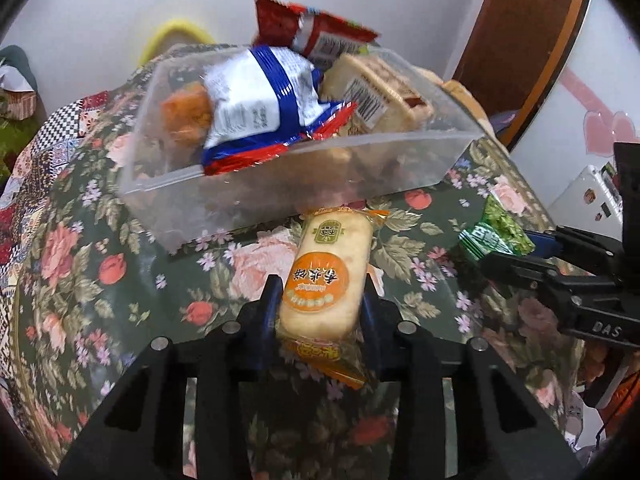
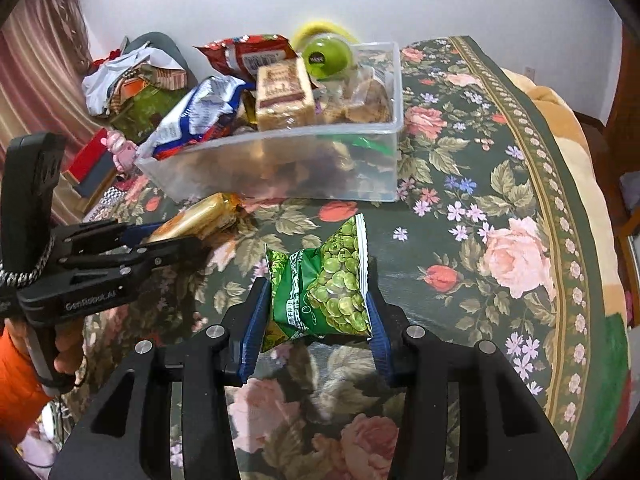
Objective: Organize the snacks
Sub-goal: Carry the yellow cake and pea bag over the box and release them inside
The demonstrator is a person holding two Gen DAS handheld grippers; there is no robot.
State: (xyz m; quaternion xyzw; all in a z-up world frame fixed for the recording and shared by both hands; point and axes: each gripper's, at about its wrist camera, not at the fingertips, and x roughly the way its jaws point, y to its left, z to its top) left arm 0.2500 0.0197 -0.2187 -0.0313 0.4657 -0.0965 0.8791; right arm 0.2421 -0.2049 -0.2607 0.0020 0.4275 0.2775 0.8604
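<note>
My left gripper (image 1: pixel 322 284) is shut on an orange-labelled rice cracker pack (image 1: pixel 326 276), held above the floral cloth just before the clear plastic bin (image 1: pixel 280 184). My right gripper (image 2: pixel 316 284) is shut on a green pea snack bag (image 2: pixel 324 288), also held short of the bin (image 2: pixel 280 160). The bin holds several snacks: a blue-white bag (image 1: pixel 256 96), a red bag (image 1: pixel 304 28), a beige biscuit pack (image 1: pixel 380 88). The right gripper (image 1: pixel 492 254) with the green bag (image 1: pixel 496 234) shows at the right of the left wrist view; the left gripper (image 2: pixel 192 236) with the cracker pack (image 2: pixel 200 216) shows at the left of the right wrist view.
The floral tablecloth (image 2: pixel 500 220) covers the table, with its edge curving at the right. A green round tub (image 2: pixel 326 56) sits in the bin's far corner. Clutter of bags and a red box (image 2: pixel 92 156) lies off the table's left. A brown door (image 1: pixel 520 40) stands behind.
</note>
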